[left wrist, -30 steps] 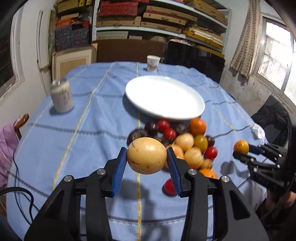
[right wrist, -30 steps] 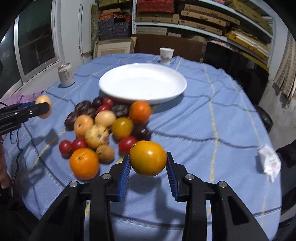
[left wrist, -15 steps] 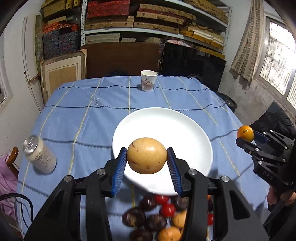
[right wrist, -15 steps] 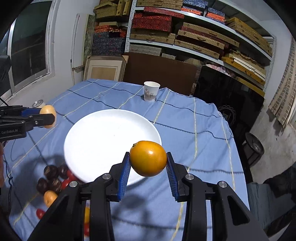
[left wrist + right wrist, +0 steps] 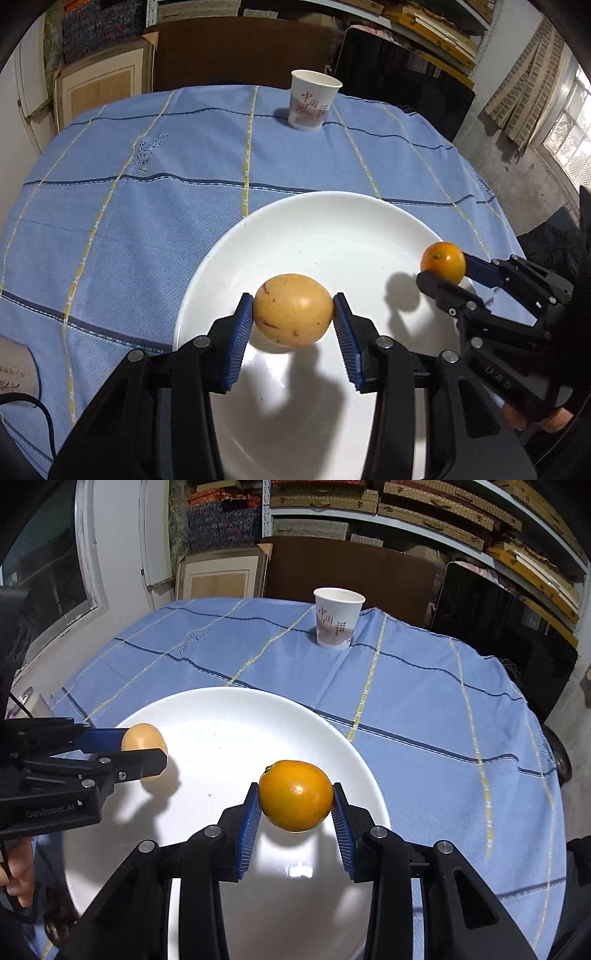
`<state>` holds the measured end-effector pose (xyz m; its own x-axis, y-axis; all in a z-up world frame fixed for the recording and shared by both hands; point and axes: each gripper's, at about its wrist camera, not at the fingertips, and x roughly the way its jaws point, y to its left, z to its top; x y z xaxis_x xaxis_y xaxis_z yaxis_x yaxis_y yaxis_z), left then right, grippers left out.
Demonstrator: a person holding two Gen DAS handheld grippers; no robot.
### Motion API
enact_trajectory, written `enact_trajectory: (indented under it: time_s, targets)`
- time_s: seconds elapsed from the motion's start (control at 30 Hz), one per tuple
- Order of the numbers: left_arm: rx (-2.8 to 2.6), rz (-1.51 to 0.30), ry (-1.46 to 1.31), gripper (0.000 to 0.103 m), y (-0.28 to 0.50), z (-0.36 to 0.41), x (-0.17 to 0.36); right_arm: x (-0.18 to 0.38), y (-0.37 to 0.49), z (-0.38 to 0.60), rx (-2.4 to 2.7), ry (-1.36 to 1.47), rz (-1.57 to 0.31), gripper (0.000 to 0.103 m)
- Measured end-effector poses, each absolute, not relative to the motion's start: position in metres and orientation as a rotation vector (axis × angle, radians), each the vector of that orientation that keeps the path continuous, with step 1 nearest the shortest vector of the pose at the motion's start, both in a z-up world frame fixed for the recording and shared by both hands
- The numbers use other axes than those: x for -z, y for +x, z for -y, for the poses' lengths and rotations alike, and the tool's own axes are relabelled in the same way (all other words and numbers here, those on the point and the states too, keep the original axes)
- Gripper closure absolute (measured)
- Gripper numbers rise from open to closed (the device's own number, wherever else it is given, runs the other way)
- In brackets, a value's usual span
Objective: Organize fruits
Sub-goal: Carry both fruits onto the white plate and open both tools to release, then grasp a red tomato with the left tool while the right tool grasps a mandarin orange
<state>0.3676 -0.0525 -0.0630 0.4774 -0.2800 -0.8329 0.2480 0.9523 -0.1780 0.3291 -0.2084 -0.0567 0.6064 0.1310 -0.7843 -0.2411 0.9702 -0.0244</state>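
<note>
The left claw (image 5: 293,325) is clamped on a yellow fruit (image 5: 293,309), and the right claw (image 5: 295,808) is clamped on an orange fruit (image 5: 295,795); both fruits hang clear of the white plate (image 5: 332,221), which lies directly below each claw on the blue-clothed counter (image 5: 147,177). Seen from the left claw, the right claw and its fruit sit off to the right, over the plate's rim; seen from the right claw, the left one sits off to the left, over the opposite rim. The main risk, as I judge it, is rolling: both fruits are round and the plate is smooth and shallow, so a release from this height could send one bouncing or rolling over the rim onto the cloth. Letting both go at once could knock them together and push one out. The two claws are also near each other, so a careless swing inward could make them collide. A paper cup (image 5: 314,105) stands well beyond the claws and seems out of harm's way.
</note>
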Motion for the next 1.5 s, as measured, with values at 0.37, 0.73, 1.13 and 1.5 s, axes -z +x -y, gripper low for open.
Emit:
enact_trajectory:
  time_s: [0.37,0.73,1.13,1.5]
  targets:
    - [0.305,-0.950,-0.089,0.033,0.347,0.039,0.030,0.033,0.311,0.215,-0.178,-0.145,-0.820,0.041]
    - [0.358,-0.858,0.006,0.015,0.180,0.013,0.017,0.027,0.135,0.219,-0.290,-0.107,-0.841,0.041]
    - [0.325,-0.854,0.028,0.012,0.060,-0.008,0.062,0.059,0.002,0.157,-0.395,-0.179,-0.806,0.041]
    - [0.303,-0.889,0.039,0.012,0.045,-0.015,0.070,0.072,0.011,0.133,-0.360,-0.194,-0.821,0.040]
